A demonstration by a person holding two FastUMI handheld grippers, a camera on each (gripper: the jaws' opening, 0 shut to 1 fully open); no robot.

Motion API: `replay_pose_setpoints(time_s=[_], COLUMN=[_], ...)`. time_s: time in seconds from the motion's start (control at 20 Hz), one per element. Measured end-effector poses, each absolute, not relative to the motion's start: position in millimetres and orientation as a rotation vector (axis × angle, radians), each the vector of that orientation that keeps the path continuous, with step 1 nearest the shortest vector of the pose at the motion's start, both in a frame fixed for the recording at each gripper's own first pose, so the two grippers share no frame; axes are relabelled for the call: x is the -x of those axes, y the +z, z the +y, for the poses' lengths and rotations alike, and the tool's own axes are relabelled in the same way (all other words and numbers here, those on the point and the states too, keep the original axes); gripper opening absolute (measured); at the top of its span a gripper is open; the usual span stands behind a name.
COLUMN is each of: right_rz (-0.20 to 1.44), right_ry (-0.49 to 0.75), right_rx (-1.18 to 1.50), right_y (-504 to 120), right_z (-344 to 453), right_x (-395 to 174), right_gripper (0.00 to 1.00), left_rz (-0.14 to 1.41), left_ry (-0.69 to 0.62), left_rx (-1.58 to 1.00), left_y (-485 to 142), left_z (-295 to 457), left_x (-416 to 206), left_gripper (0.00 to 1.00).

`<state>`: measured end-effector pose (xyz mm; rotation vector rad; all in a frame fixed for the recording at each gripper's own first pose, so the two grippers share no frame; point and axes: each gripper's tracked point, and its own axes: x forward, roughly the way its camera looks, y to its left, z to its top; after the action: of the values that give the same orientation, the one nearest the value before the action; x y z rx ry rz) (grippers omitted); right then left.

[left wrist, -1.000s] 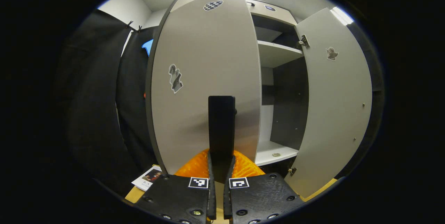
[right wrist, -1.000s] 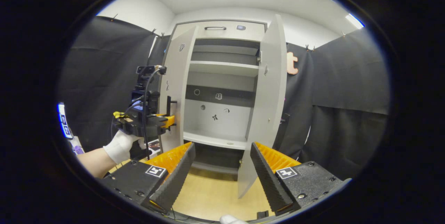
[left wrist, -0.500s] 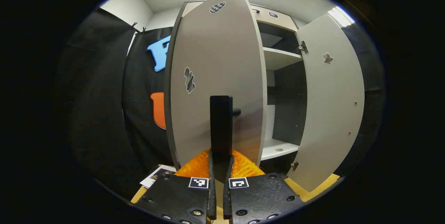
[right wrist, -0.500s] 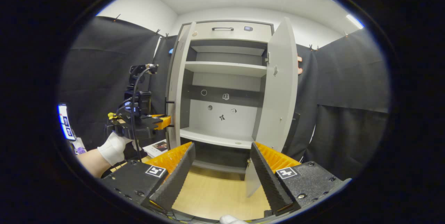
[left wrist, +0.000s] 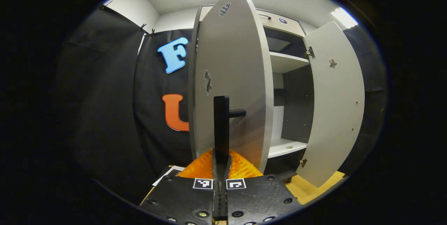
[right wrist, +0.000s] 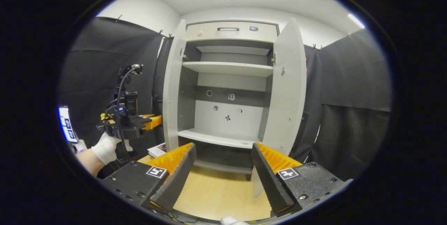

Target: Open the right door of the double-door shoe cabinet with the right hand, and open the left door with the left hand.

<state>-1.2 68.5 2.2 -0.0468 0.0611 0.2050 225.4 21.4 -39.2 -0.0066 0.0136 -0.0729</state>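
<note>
Already the job looks nearly finished. On the left, the left gripper (left wrist: 221, 164) is clamped on the dark bar handle (left wrist: 221, 127) of the left door (left wrist: 237, 78), which stands swung well out from the shoe cabinet (right wrist: 227, 31). In the middle, the shelves (right wrist: 227, 68) lie exposed. On the right, the right door (right wrist: 288, 92) hangs wide open and free, and the right gripper (right wrist: 223, 172) floats in front with its jaws spread, holding nothing. What remains, I judge, is letting go of the handle.

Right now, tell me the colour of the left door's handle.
Black. The handle on the pale grey left door shows best in the left gripper view.
</note>
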Motion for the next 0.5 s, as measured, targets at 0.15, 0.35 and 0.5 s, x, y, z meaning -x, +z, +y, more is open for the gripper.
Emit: replay_pose_setpoints(time_s=[0.15,0.35,0.5], right_rz=[0.065,0.067,0.069], right_ry=[0.211,0.215,0.215], right_rx=[0.042,0.042,0.040], right_y=[0,0,0], right_z=[75,81,85], right_x=[3,7,9], right_gripper=[1.00,1.00,1.00], left_rz=[0.008,0.007,0.008], left_ry=[-0.059,-0.032,-0.057], left_rx=[0.004,0.001,0.046], left_y=[-40,-43,-45], left_z=[43,80,100], left_x=[-222,-224,-227], left_gripper=[0.08,0.00,0.00])
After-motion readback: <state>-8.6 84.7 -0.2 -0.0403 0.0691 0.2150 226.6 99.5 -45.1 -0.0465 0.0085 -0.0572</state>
